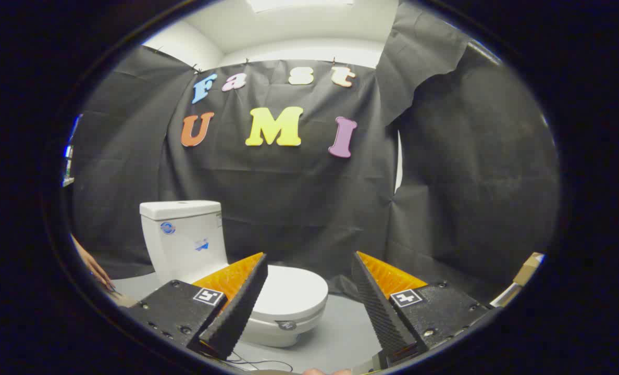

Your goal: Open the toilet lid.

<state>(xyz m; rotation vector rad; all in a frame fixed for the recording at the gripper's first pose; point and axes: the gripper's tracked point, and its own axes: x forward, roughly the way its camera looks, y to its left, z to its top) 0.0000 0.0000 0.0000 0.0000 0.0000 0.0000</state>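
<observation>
**Gripper spread wide, toilet lid down**

Gripper (309, 260) first: from my remote seat I count two fingers, spread wide apart, nothing between them and nothing touched. Each finger carries one square marker tag (208, 296) on its base block, so two tags in all.

One toilet (195, 245) stands ahead on the grey floor (341, 333), set toward the left finger. My count of its parts: one tank, one tank cover, one bowl, one lid. The toilet lid (294, 291) lies flat and closed on the bowl. The left finger (239, 302) crosses in front of the lid's near-left part; the rest of the lid shows in the gap between the fingers, closer to the left one. I see no contact between finger and lid. The right finger (377, 307) is well apart from the toilet.

Containers: the bowl is covered by its lid and the tank (187, 242) by its cover (180, 209), so I cannot tell what either holds. Two small stickers sit on the tank's front; I count one round one and one smaller mark beside it.

One hand (95, 271) reaches in low, left of the tank, near the floor. One cardboard piece (528, 266) sits beyond the right finger, against the black cloth wall (299, 208). Thin cables (257, 360) lie on the floor just below the bowl; their number is unclear.
</observation>
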